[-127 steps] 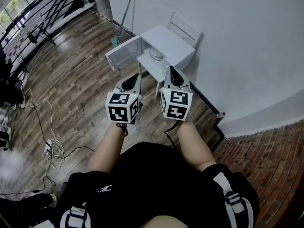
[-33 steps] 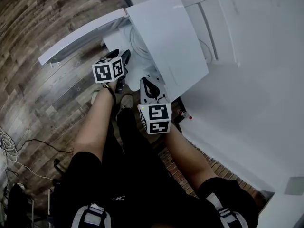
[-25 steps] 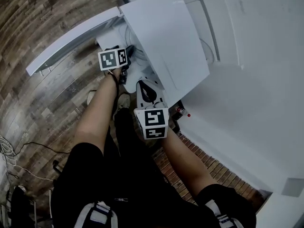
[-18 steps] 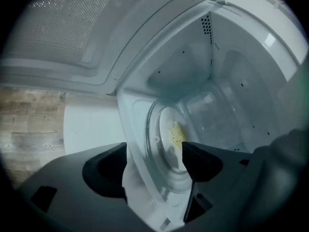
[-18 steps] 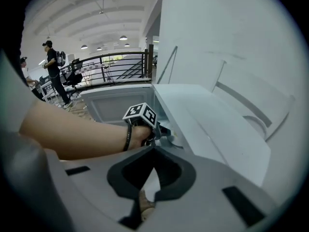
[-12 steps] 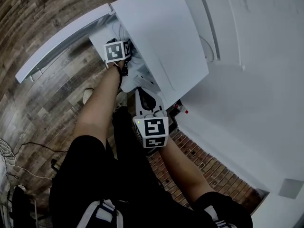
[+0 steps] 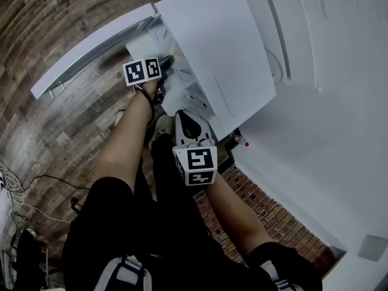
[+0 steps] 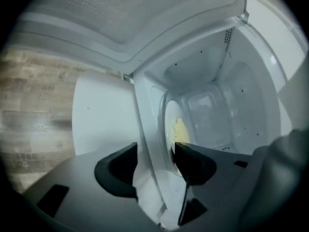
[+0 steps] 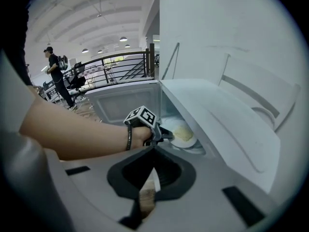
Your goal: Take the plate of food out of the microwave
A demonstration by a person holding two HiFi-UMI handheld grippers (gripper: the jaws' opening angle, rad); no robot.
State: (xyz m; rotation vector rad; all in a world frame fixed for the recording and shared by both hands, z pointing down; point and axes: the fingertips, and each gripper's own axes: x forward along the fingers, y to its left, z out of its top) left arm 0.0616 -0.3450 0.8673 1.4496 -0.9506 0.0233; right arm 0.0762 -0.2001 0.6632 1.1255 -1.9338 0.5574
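The white microwave (image 7: 218, 47) stands with its door (image 7: 91, 50) swung open to the left. Inside lies a white plate (image 9: 186, 138) with pale yellow food (image 9: 182, 129) on it. My left gripper (image 7: 165, 62) reaches into the opening. In the left gripper view the plate (image 8: 169, 115) is seen edge-on, and the left gripper (image 8: 154, 151) has its jaws closing on the near rim, one above and one below, pads against it. The right gripper (image 7: 189, 119) hangs outside, below the microwave's front corner. Its jaws (image 9: 154, 151) are together and hold nothing.
A white chair frame (image 7: 291, 35) stands behind the microwave, against the white wall. A small red-capped bottle (image 7: 239, 140) lies on the floor by my right arm. Cables (image 7: 12, 187) trail on the wood floor at the left. A person (image 9: 54, 66) stands far off by a railing.
Over the last half second my left gripper has drawn back a little toward the front of the opening. The right gripper has stayed low beside the microwave.
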